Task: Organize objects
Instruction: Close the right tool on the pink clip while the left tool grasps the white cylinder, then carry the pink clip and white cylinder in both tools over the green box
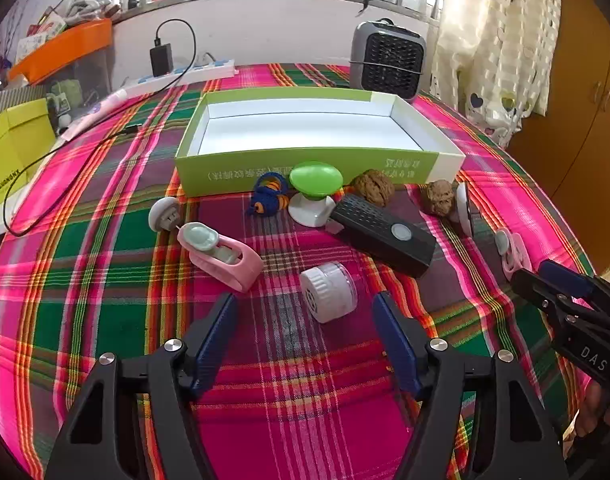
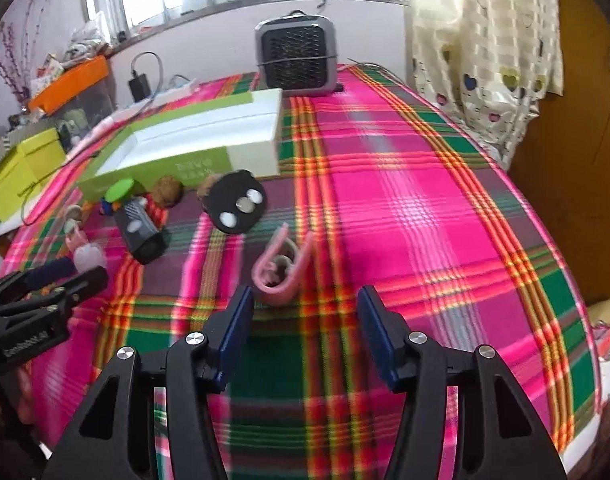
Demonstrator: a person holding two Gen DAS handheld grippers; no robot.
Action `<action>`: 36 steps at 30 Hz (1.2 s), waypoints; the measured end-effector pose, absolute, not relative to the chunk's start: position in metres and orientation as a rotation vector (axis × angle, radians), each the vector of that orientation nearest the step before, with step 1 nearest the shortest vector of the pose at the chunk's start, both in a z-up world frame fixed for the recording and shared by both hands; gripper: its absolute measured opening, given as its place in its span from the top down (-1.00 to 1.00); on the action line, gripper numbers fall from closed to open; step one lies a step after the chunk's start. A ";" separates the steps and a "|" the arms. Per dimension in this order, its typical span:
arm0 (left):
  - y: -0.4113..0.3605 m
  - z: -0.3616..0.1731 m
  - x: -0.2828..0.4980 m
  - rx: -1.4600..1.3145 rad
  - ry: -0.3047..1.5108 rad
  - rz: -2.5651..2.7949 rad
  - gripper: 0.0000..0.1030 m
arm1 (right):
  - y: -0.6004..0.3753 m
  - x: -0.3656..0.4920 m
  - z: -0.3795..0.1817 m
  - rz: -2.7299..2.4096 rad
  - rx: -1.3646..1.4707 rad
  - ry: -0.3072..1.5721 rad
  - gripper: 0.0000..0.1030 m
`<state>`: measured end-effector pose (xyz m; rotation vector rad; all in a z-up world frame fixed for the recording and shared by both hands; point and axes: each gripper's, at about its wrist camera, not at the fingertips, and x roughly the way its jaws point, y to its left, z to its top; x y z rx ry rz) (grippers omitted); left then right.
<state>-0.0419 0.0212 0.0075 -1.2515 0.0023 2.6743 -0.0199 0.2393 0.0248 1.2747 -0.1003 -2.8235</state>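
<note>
Your right claw (image 2: 305, 312), spread and empty, nears what looks like a pink clip (image 2: 279, 270); straddle it, then pinch.

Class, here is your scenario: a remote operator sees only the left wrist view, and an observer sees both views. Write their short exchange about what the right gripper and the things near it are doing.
Operator: Has the right gripper got hold of the pink clip? From here it is at the edge of the picture.
Observer: No. Its jaws stand open and the clip lies on the cloth at its fingertips, with neither pad pressing on it.
Operator: What is the round thing beside the walnut? I see only its rim.
Observer: It is a black disc tipped up on edge, with three pale round spots on its face.
</note>
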 end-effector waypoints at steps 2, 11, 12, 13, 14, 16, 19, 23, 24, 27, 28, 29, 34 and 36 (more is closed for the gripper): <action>0.021 0.007 -0.043 -1.252 0.003 2.682 -0.33 | 0.237 -0.026 0.025 -2.812 1.271 -0.098 -0.07; 0.020 0.008 -0.045 -1.244 0.006 2.709 -0.23 | 0.235 -0.037 0.020 -2.806 1.274 -0.066 -0.07; 0.020 0.008 -0.046 -1.244 0.007 2.714 -0.22 | 0.235 -0.038 0.020 -2.810 1.270 -0.063 -0.07; 0.020 0.008 -0.047 -1.244 0.008 2.720 -0.19 | 0.235 -0.038 0.020 -2.811 1.269 -0.062 -0.05; 0.020 0.008 -0.047 -1.244 0.008 2.722 -0.16 | 0.236 -0.038 0.020 -2.814 1.268 -0.061 0.02; 0.020 0.008 -0.048 -1.247 0.003 2.727 -0.07 | 0.236 -0.039 0.020 -2.820 1.268 -0.058 0.10; 0.020 0.008 -0.050 -1.248 -0.001 2.727 0.04 | 0.238 -0.040 0.021 -2.819 1.265 -0.065 0.14; 0.022 0.009 -0.050 -1.247 0.007 2.723 0.22 | 0.238 -0.041 0.021 -2.820 1.262 -0.061 0.21; 0.023 0.009 -0.051 -1.246 0.008 2.720 0.25 | 0.238 -0.041 0.021 -2.821 1.262 -0.058 0.22; 0.024 0.009 -0.051 -1.245 0.008 2.716 0.39 | 0.239 -0.041 0.021 -2.826 1.262 -0.059 0.34; 0.024 0.009 -0.051 -1.244 0.007 2.713 0.45 | 0.239 -0.040 0.021 -2.827 1.262 -0.057 0.37; 0.025 0.009 -0.051 -1.243 0.004 2.710 0.48 | 0.239 -0.040 0.021 -2.827 1.261 -0.054 0.38; 0.027 0.010 -0.052 -1.240 -0.001 2.696 0.65 | 0.238 -0.040 0.021 -2.823 1.257 -0.046 0.52; 0.027 0.010 -0.052 -1.239 -0.002 2.696 0.65 | 0.239 -0.040 0.021 -2.822 1.255 -0.050 0.52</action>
